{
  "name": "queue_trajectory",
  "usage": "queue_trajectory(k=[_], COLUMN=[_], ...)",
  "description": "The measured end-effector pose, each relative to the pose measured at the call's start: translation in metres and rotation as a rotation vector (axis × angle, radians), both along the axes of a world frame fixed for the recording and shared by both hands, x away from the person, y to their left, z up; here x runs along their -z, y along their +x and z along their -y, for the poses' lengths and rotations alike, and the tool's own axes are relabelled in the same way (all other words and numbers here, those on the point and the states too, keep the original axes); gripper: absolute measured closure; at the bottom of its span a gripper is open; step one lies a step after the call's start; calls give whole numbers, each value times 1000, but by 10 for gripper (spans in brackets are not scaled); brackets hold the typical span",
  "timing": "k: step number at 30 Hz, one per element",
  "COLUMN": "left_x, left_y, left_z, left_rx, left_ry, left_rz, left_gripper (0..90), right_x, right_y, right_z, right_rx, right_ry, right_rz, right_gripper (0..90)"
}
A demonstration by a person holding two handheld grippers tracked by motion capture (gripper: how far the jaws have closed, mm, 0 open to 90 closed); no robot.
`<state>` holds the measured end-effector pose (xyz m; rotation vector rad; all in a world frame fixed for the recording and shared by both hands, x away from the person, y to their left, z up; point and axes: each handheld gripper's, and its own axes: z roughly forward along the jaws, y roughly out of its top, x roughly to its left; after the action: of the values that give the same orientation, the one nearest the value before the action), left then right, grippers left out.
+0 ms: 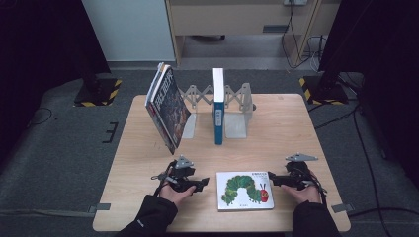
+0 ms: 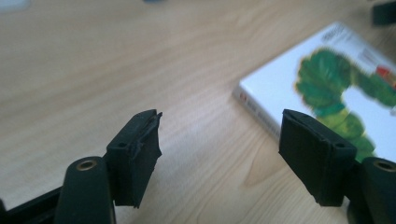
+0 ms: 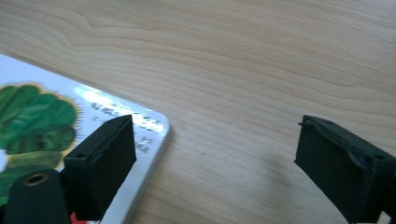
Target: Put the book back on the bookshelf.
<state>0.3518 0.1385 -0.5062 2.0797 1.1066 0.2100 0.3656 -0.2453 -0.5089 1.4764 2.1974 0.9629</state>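
A white picture book (image 1: 245, 190) with a green caterpillar on its cover lies flat near the table's front edge. My left gripper (image 1: 202, 183) rests on the table just left of it, open, with the book's spine (image 2: 261, 116) ahead and to the right of its jaws. My right gripper (image 1: 272, 180) sits at the book's right edge, open, its left jaw over the book's corner (image 3: 149, 128) and its right jaw over bare wood. Nothing is held between either pair of jaws.
A metal expandable book rack (image 1: 232, 106) stands at the back of the wooden table (image 1: 286, 133). A blue-spined book (image 1: 218, 106) stands upright in it. A dark-covered book (image 1: 168, 108) leans tilted at the rack's left end. Dark stands flank the table.
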Motion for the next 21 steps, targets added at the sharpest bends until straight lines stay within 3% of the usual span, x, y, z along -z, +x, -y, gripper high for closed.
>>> queue_trajectory(k=[3,12,19,21], left_x=[1,16,21,23], left_y=[4,18,20,19], left_z=[-4,-11,-13,-12], left_rx=[-22,-34,-27,-21], left_ry=[-12,89,100,114], left_rz=[-4,23,42,69], left_gripper=[252,216,189,168], right_x=[-4,-1,4,5], right_y=[-5,-17,-18,-19], right_z=[-8,-24,-28,-29], right_rx=[-17,-48,-59,-70], right_ry=[6,14,31,35], right_rz=[1,-45,-73,-76], right_gripper=[157,227,306,344])
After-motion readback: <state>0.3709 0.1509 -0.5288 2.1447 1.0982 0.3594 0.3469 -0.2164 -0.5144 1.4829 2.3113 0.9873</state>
